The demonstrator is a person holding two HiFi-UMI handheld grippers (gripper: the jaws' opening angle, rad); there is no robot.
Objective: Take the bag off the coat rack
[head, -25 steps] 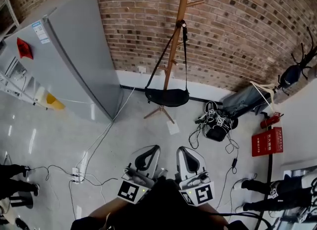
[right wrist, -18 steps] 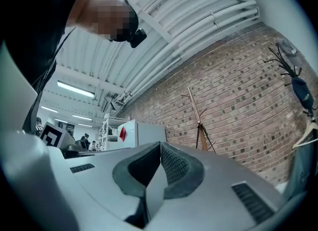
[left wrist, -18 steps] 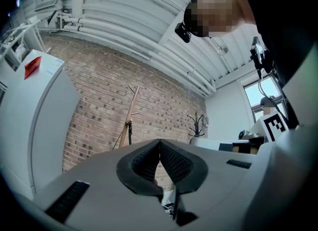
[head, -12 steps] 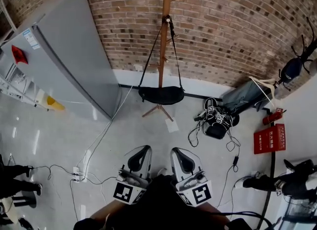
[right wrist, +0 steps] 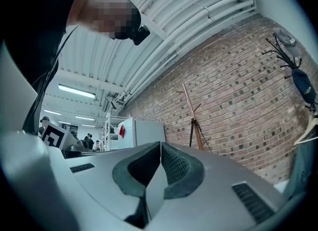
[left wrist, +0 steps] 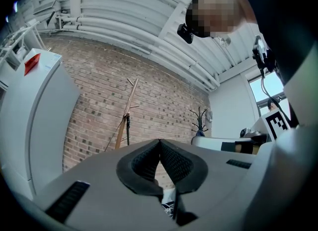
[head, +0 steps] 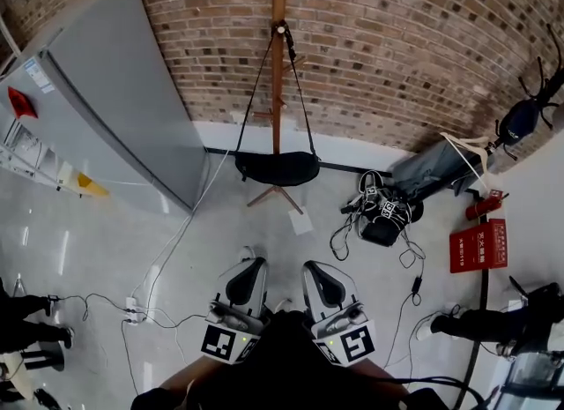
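A black bag [head: 277, 168] hangs by its long strap [head: 293, 73] from a peg of the wooden coat rack [head: 278, 64] against the brick wall. The rack also shows far off in the left gripper view [left wrist: 124, 123] and the right gripper view [right wrist: 193, 120]. Both grippers are held low and close to the person, well short of the rack. My left gripper [head: 247, 269] has its jaws shut with nothing between them. My right gripper [head: 319, 272] is shut too, its pads meeting at the tip and empty.
A grey refrigerator [head: 106, 108] stands left of the rack. A pile of black gear and cables [head: 383, 219] lies on the floor to the right, beside a red sign [head: 477, 248]. A power strip with cords [head: 134, 311] lies at the left. People's legs [head: 31, 320] show at both edges.
The view has shifted so the rack and bag now sit further left and nearer the middle. Both grippers stay shut and side by side.
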